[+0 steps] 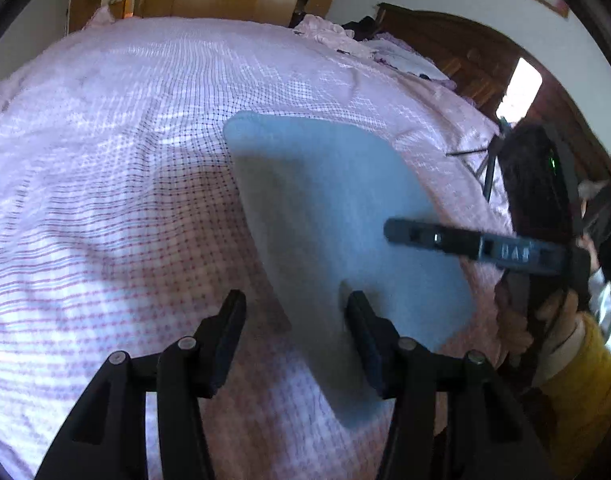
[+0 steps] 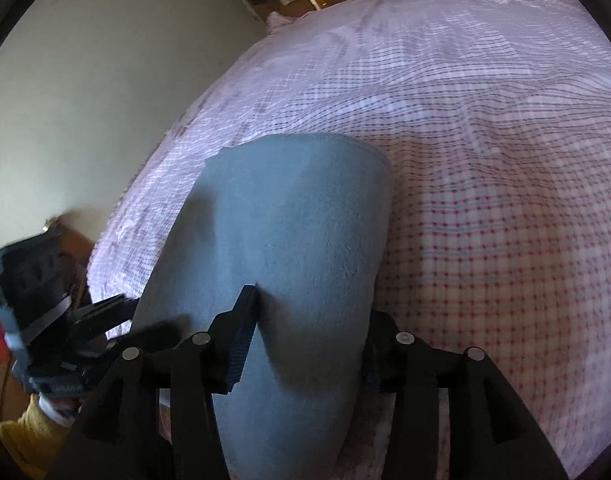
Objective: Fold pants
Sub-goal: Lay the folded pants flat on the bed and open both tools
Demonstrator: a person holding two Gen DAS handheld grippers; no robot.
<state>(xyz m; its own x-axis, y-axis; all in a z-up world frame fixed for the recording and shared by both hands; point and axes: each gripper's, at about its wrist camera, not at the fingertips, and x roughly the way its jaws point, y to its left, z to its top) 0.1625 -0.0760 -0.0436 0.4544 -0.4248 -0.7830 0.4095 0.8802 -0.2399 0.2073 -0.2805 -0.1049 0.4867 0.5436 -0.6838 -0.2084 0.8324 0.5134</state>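
Note:
The grey-blue pants [image 1: 329,216] lie folded into a narrow stack on the pink checked bed cover [image 1: 105,160]. My left gripper [image 1: 295,308] is open just above the near end of the stack; its right finger [image 1: 365,332] rests over the cloth and its left finger [image 1: 229,328] is over the bed cover. In the right wrist view the pants [image 2: 285,240] run away from me. My right gripper [image 2: 309,320] is open and straddles the near end of the stack, its left finger [image 2: 245,320] pressing on the cloth. The right gripper also shows in the left wrist view [image 1: 465,244].
A heap of pink and dark clothes [image 1: 345,36] lies at the bed's far right corner by a dark wooden headboard [image 1: 465,52]. A wall [image 2: 85,100] runs along the bed's left side. The person's yellow sleeve [image 1: 577,380] is at the right.

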